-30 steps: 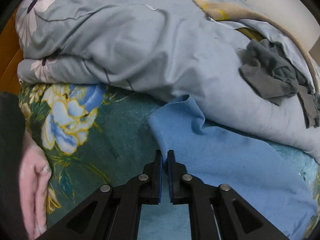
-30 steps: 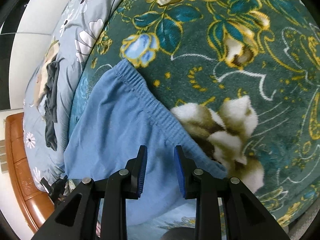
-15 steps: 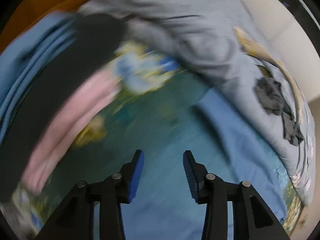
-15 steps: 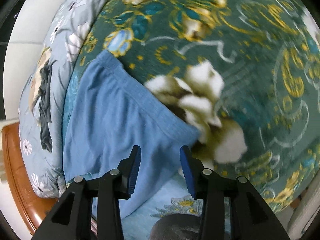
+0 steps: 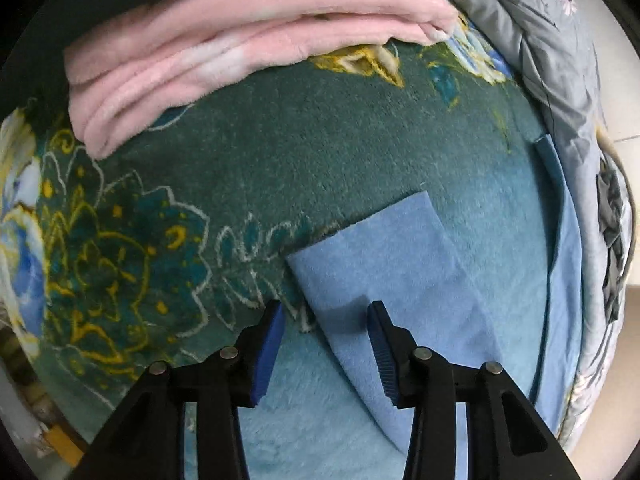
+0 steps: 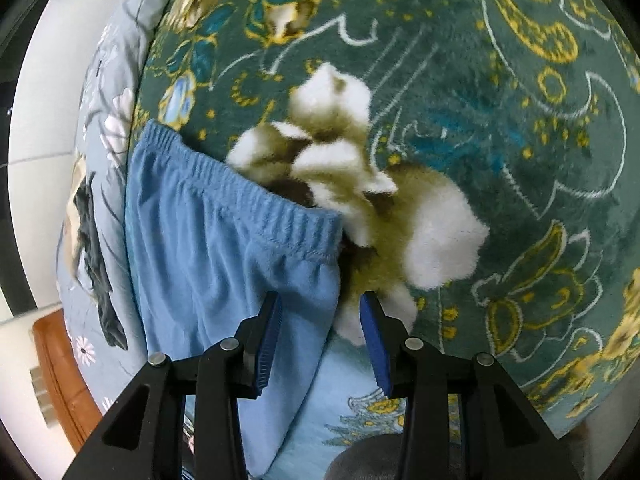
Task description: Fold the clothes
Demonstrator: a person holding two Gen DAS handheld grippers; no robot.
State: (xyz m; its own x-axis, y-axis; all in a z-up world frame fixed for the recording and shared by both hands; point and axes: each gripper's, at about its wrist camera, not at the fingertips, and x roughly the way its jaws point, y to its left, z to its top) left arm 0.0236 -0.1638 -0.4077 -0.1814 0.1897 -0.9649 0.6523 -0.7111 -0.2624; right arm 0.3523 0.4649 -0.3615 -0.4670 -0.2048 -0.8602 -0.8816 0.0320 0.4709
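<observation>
Left gripper (image 5: pixel 326 314): jaws apart, pointing steeply down, nothing clamped. The folded leg end of the blue trousers (image 5: pixel 384 256) lies flat just beyond and partly between the blue pads (image 5: pixel 267 350), which do not press on it. The trousers rest on the green flowered blanket (image 5: pixel 248 168). Farther off, a folded pink garment (image 5: pixel 240 48) lies on the blanket; a grey quilt (image 5: pixel 560 60) runs along the right edge.

Right gripper (image 6: pixel 320 314): jaws apart, empty. The waistband corner of the trousers (image 6: pixel 224 240) sits just ahead (its side edge passes between the pads, untouched). The blanket (image 6: pixel 500 140) spreads beyond, the quilt (image 6: pixel 108 128) at far left.
</observation>
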